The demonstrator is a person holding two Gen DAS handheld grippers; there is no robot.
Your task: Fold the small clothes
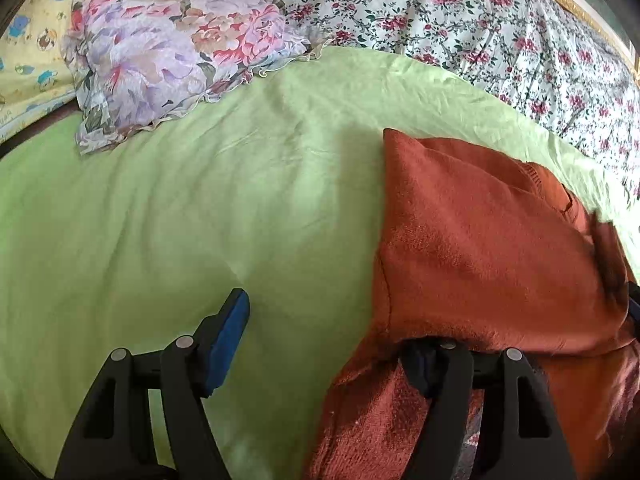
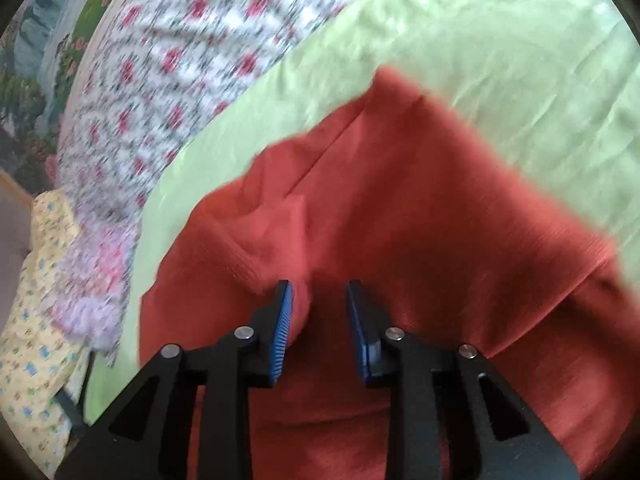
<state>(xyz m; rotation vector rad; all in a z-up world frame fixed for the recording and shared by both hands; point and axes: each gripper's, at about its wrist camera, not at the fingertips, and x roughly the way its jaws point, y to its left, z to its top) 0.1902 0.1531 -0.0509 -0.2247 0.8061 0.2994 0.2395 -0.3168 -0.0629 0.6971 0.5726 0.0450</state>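
A rust-orange knit garment (image 1: 480,240) lies partly folded on the light green sheet (image 1: 200,208). My left gripper (image 1: 324,320) is open at the garment's left edge. Its left finger (image 1: 230,328) is over bare sheet and its right finger is hidden under the orange fabric. In the right wrist view the same garment (image 2: 420,200) fills the middle. My right gripper (image 2: 318,304) is open over it, with a bunched fold of fabric touching its left pad (image 2: 282,328). This view is motion-blurred.
A lilac floral pillow (image 1: 168,60) lies at the back left on the green sheet. A white rose-print cover (image 1: 460,20) runs along the back and right. A yellow printed fabric (image 1: 28,52) lies at the far left; it also shows in the right wrist view (image 2: 36,320).
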